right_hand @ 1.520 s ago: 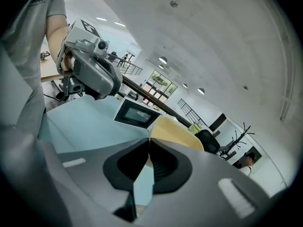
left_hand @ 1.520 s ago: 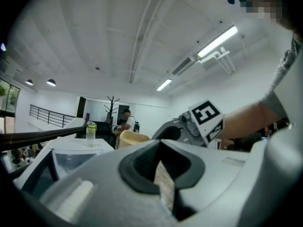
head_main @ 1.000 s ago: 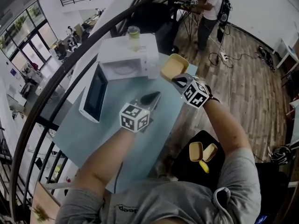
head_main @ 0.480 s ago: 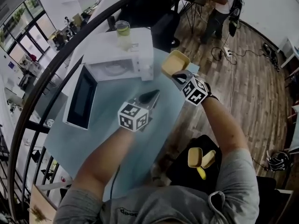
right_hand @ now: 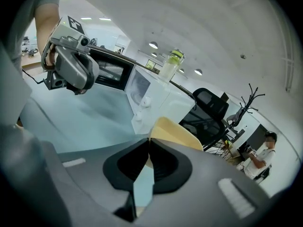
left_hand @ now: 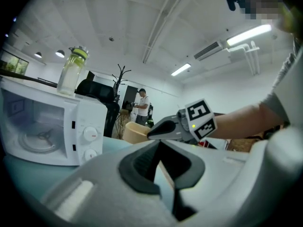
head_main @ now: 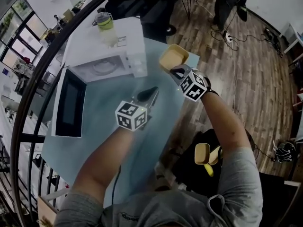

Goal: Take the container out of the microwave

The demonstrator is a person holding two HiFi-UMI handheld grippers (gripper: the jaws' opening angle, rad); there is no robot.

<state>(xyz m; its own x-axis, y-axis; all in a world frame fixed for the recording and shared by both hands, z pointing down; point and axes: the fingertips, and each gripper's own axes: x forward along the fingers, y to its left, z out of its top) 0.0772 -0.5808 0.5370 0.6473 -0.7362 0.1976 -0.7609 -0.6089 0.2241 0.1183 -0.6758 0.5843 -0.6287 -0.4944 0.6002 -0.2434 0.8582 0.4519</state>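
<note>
Most done — container out of the microwave, rim clamped in right tool; left tool closed, empty. Remaining: set on desk.

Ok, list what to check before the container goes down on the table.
1. Container out of the microwave: ok, it is held in front of the microwave's right corner.
2. Right gripper shut on the container's rim: ok.
3. Left gripper free: ok, jaws together with nothing between them.
4. Bare table to set it on: ok, nothing lies in front of the microwave.
5. Container over the table, not past its edge: cannot tell.
6. Door shut: not ok, it stands open.
</note>
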